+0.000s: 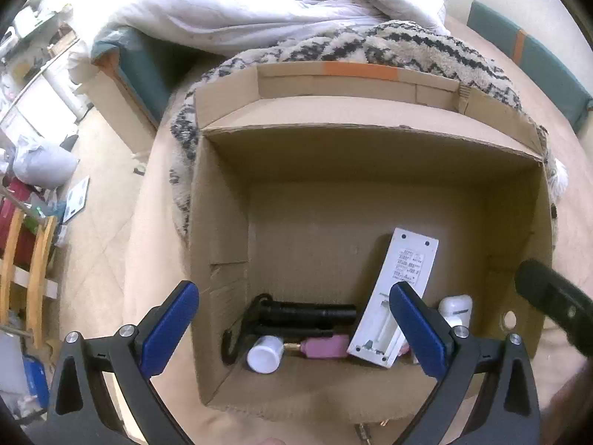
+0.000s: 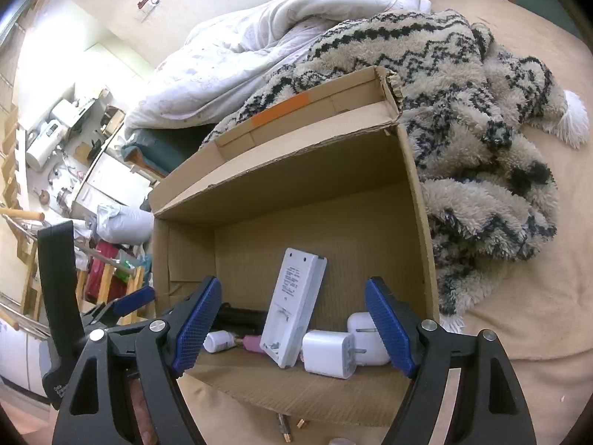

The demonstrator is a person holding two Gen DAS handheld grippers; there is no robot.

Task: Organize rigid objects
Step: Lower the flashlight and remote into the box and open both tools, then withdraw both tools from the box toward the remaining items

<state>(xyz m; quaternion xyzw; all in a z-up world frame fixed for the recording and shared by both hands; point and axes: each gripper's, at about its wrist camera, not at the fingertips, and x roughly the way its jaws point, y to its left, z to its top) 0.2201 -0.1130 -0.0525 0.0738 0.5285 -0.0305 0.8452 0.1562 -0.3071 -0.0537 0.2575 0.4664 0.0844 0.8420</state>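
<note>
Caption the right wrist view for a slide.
Open right gripper above a cardboard box holding a remote and white chargers.

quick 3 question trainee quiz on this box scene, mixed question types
1. True or false: the left tongs are shut on the white remote.
2. What lies directly behind the cardboard box? A) patterned fleece blanket B) laptop C) chair
3. Fill in: the white charger plug lies ___ the box.

Key: 1 false, both the left and right tongs hang open and empty; 2 A; 3 inside.
</note>
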